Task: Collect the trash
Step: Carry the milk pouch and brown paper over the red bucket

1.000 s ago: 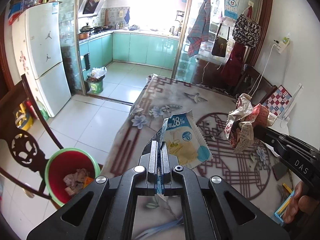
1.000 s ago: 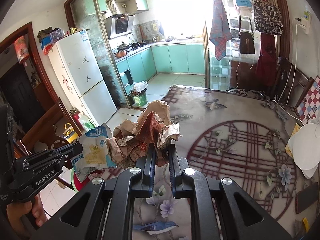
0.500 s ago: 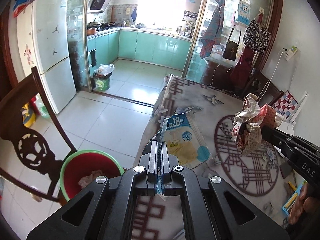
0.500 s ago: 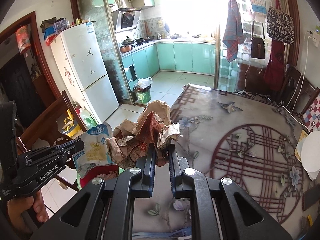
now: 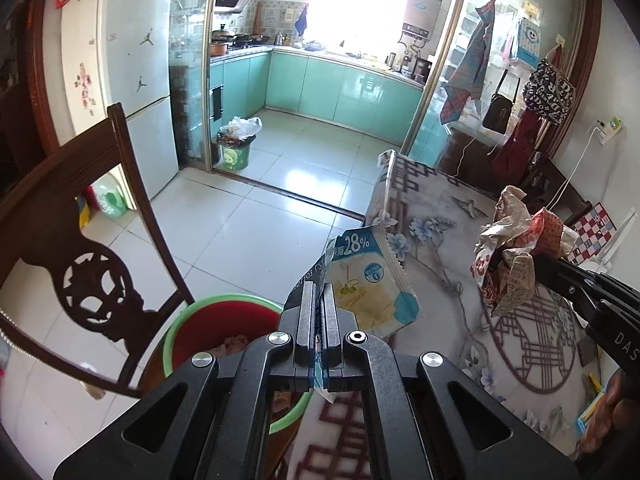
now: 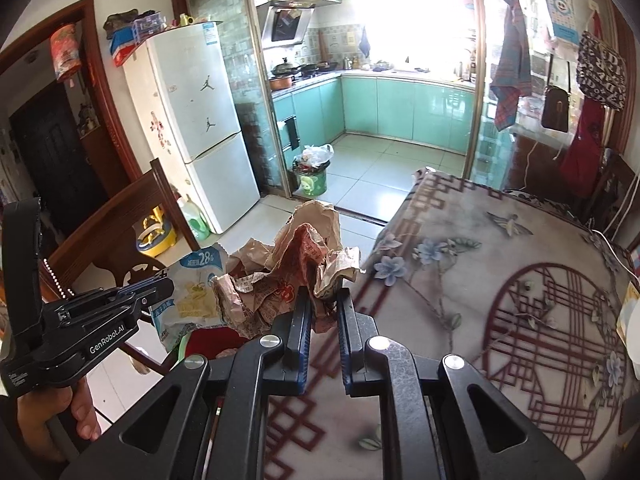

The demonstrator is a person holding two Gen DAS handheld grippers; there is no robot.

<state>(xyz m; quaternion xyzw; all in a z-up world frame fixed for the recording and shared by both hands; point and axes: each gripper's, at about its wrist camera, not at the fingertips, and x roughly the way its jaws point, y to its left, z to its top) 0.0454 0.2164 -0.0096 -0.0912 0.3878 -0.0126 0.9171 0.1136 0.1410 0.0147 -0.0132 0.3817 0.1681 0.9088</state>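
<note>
Below the left claw: the red bin is being approached; its green rim is partly hidden
Left claw: the snack wrapper is being pinched flat between clenched fingers; it should be released only once centred over the opening
Right claw: the crumpled paper wad is being grasped above the table; it should be carried leftward next

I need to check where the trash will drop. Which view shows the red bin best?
The left wrist view: the red bin shows its green rim and some contents beside the chair. The right wrist view catches only a red sliver behind the wrapper.
</note>
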